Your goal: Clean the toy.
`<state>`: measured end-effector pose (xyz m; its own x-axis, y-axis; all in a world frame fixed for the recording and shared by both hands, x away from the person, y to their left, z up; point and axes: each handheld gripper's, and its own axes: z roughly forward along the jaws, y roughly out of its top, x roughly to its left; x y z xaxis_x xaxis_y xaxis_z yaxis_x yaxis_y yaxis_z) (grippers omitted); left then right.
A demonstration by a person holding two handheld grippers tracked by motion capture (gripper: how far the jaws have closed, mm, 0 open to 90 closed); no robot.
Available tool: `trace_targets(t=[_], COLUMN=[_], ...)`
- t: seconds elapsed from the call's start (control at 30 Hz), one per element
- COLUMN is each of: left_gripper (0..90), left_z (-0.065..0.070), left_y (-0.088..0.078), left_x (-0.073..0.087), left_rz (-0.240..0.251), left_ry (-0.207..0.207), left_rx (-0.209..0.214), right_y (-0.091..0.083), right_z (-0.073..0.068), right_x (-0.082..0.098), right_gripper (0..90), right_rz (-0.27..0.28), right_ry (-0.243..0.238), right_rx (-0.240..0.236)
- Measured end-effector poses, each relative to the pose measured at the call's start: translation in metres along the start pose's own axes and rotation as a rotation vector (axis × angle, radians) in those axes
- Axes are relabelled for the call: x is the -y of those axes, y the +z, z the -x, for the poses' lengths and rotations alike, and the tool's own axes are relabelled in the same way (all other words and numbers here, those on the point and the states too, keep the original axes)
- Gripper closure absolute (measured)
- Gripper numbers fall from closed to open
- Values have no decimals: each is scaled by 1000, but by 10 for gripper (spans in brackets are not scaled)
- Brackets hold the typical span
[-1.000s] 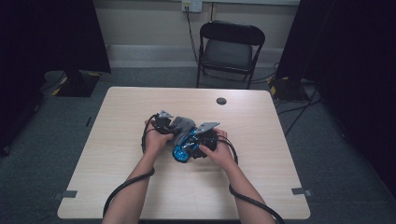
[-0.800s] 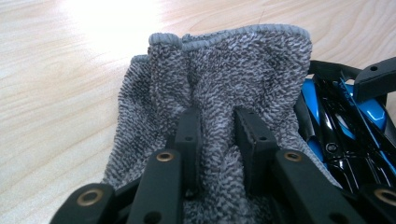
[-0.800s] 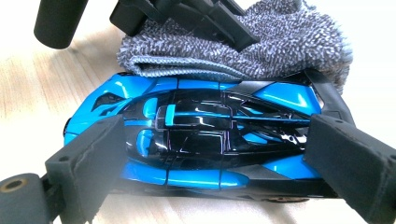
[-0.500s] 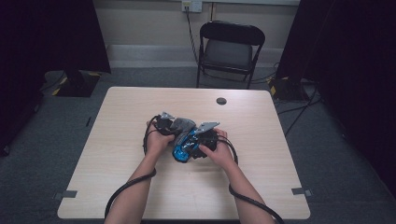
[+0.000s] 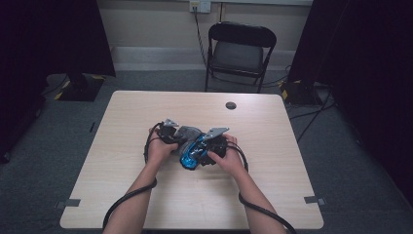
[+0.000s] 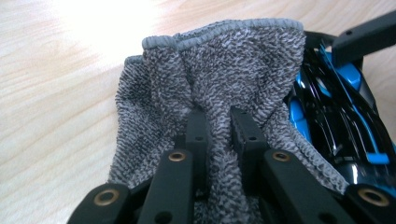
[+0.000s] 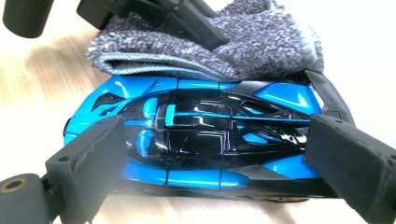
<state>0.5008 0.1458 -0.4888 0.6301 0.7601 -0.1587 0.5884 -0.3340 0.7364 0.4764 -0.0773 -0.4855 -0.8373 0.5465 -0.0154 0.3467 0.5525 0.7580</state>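
The toy car (image 5: 193, 154) sits at the centre of the high view, on the table (image 5: 272, 146), with a grey cloth (image 5: 186, 133) bunched against its upper-left side. In the left gripper view the left gripper (image 6: 218, 122) has just been closing and now pinches a fold of the cloth (image 6: 219, 70) between its jaws at lower centre. In the right gripper view the right gripper (image 7: 215, 140) straddles the car (image 7: 201, 135) lengthwise, one pad at the nose, one at the tail, apparently clamped on it. The cloth looks soft and limp; it gathers wherever it is pinched, so a fold near its hem gives the best hold. The car seems light, hard and glossy, likely slippery, with thin rear fins that may snap; its two ends suit the pads best.
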Motion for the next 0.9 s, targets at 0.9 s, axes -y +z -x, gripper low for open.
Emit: trace_targets(t=[0.9], left_gripper=[792], left_z=[-2], left_y=[-24], left_x=[19], left_rz=[-16], left_ry=[3], left_rx=[33], right_y=[0], right_z=[-1], right_x=[0], right_gripper=[53], right_rz=[0], right_ry=[-1], right_rx=[2])
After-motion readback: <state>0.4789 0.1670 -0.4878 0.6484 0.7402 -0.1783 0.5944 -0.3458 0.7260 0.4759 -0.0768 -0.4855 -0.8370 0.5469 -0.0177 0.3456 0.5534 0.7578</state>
